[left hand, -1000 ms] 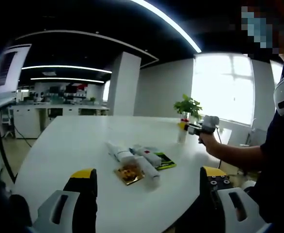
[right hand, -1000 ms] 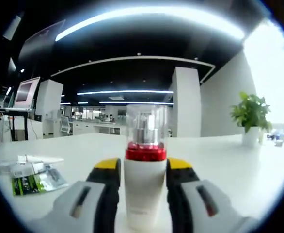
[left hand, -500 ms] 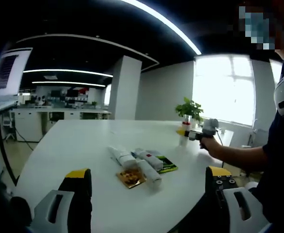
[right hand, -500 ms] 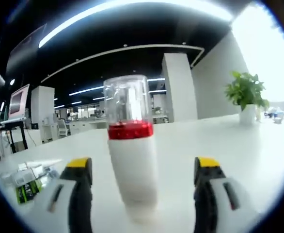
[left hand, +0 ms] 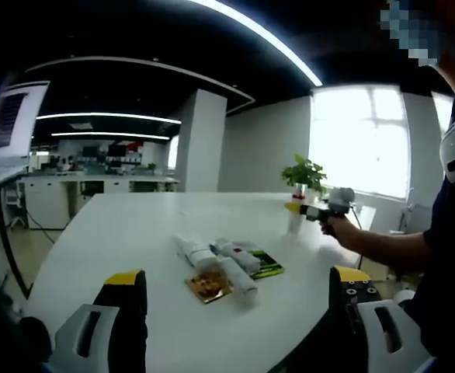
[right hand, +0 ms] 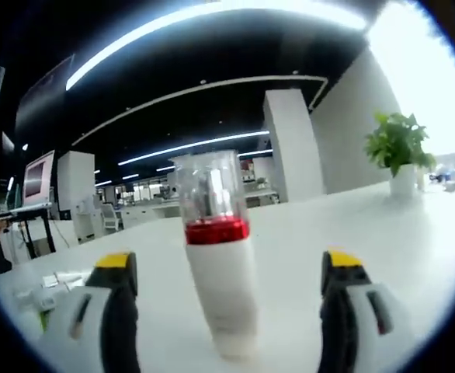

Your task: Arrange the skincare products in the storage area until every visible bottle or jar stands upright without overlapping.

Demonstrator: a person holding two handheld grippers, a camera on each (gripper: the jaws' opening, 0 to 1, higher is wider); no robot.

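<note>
Viewing along my right claw [right hand: 226,311]: its jaws are spread wide, touching nothing. Between them, just ahead, a bottle [right hand: 216,256] stands upright on the smooth white table [right hand: 414,249]: matte white cylinder, red band, clear cap. My left claw [left hand: 235,318] is likewise released. Ahead of it, white tubes [left hand: 216,260] lie flat beside a glossy amber packet [left hand: 209,286].

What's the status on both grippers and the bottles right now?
Right gripper open, white bottle upright between its jaws, untouched. Left gripper open, empty. Other bottles lying flat in a pile on the table. Nothing in the way.
</note>
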